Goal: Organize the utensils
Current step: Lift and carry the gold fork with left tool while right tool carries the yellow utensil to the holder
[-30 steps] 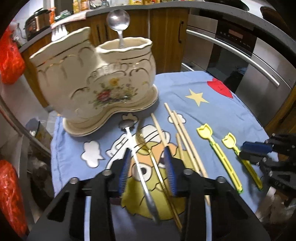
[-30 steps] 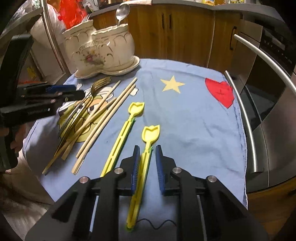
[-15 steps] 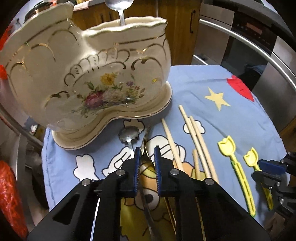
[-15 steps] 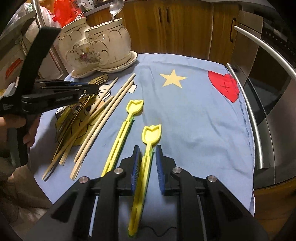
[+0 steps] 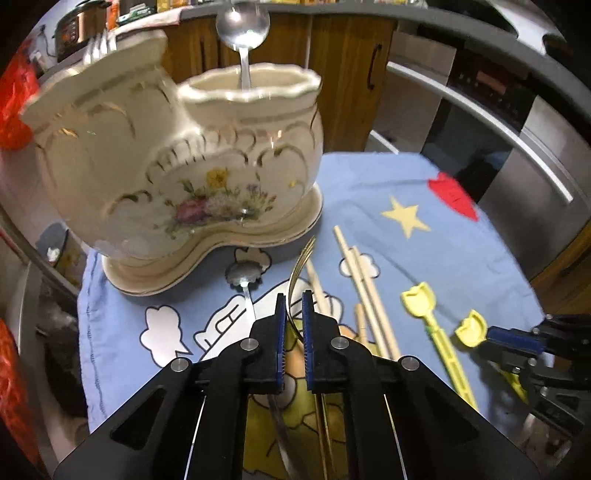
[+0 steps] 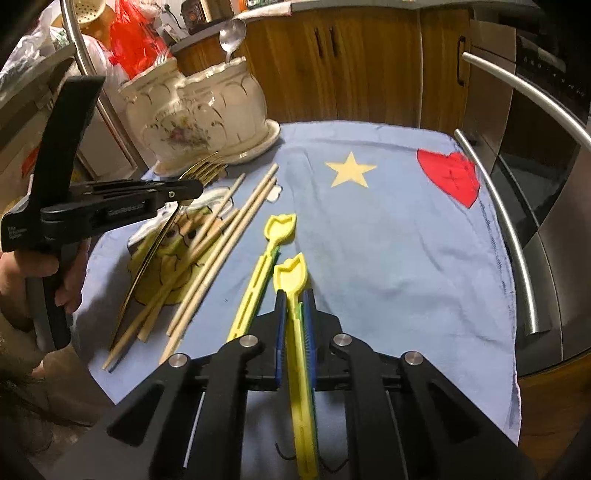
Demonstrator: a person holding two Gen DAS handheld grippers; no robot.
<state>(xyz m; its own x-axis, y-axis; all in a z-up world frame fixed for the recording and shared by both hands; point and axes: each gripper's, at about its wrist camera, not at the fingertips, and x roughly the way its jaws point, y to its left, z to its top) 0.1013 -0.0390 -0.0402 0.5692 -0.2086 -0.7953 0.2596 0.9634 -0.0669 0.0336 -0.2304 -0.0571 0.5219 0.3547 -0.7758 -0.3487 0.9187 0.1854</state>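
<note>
My left gripper [image 5: 291,306] is shut on a gold fork [image 5: 301,262], lifted off the blue cloth in front of the cream ceramic holder [image 5: 207,162]; the fork [image 6: 201,170] and left gripper [image 6: 192,190] also show in the right wrist view. A silver spoon [image 5: 243,29] stands in the holder's right cup, fork tines [image 5: 98,46] in its left. Another silver spoon [image 5: 243,277] lies on the cloth. My right gripper [image 6: 295,299] is shut on a yellow utensil [image 6: 291,277], raised off the cloth. A second yellow utensil [image 6: 266,254] and several wooden chopsticks [image 6: 221,251] lie flat.
The blue cartoon cloth [image 6: 388,240] covers a small table. Steel oven fronts with long handles [image 6: 517,236] stand close on the right. Wooden cabinets [image 6: 351,62] are behind. The holder [image 6: 199,114] sits at the cloth's far left corner.
My left gripper has closed on the gold fork and lifted it, tines rising toward the holder. My right gripper has closed on the yellow utensil and raised it.
</note>
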